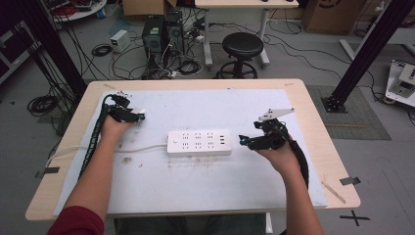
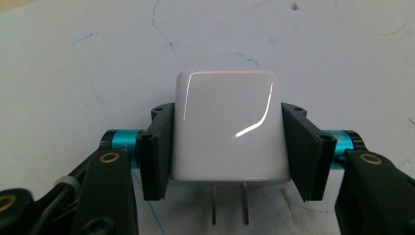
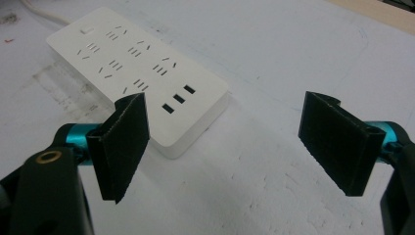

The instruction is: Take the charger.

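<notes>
Overhead, the left claw (image 1: 138, 116) is clamping the white charger (image 1: 139, 111), far left of the power strip (image 1: 199, 142). Closer, 2 prongs (image 2: 229, 202) are pointing back; misalignment could jam insertion. Rightward, the right claw (image 3: 235, 147) is gaping, empty.

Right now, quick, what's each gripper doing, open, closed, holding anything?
Left gripper: closed on the white plug adapter, pads pressing its two sides.
Right gripper: open, nothing between its jaws, beside the power strip.
</notes>
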Demonstrator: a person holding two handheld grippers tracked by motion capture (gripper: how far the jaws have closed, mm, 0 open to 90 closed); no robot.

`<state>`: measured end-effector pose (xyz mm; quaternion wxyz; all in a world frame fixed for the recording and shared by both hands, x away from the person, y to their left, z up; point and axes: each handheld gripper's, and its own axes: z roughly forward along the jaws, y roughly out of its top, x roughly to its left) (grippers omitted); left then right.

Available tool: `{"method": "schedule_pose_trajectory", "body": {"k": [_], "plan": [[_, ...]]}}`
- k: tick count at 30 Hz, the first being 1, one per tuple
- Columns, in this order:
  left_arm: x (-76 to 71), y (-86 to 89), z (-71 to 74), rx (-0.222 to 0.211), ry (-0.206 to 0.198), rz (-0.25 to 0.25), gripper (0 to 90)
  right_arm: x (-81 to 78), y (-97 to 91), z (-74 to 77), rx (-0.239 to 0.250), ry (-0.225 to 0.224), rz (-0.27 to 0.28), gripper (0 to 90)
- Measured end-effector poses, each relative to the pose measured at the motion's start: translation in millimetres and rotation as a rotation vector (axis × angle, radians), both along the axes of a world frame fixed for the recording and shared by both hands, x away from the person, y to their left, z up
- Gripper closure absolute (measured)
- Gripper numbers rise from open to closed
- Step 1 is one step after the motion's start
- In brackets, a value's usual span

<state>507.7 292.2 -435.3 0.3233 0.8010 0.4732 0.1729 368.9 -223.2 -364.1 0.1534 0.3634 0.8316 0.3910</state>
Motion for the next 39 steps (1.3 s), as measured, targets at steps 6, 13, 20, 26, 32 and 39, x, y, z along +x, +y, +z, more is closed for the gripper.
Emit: {"method": "schedule_pose_trajectory", "body": {"k": [6, 13, 20, 26, 32, 39], "plan": [[-10.0, 0.1, 20.4, -0.017, -0.029, -0.051, 42.5, -0.9, -2.5, 1.2, 0.001, 0.003, -0.005, 19.6], [-30.3, -2.5, 48.0, -0.016, -0.082, -0.173, 42.5, -1.3, -1.7, 1.3, 0.003, -0.003, 0.004, 19.6], [-58.9, -3.8, 81.6, -0.047, -0.156, -0.252, 42.5, -5.0, -0.6, 6.9, 0.007, -0.013, 0.017, 19.6], [-80.4, -7.7, 98.2, -0.063, -0.197, -0.311, 42.5, -7.2, -1.6, 12.6, 0.015, -0.019, 0.022, 19.6], [-113.4, -13.1, 115.4, -0.067, -0.242, -0.378, 42.6, -9.2, -1.9, 23.8, 0.025, -0.025, 0.029, 19.6], [-139.1, -20.5, 108.9, -0.058, -0.239, -0.436, 42.5, -10.8, 2.7, 31.7, 0.021, -0.032, 0.036, 19.6]]}}
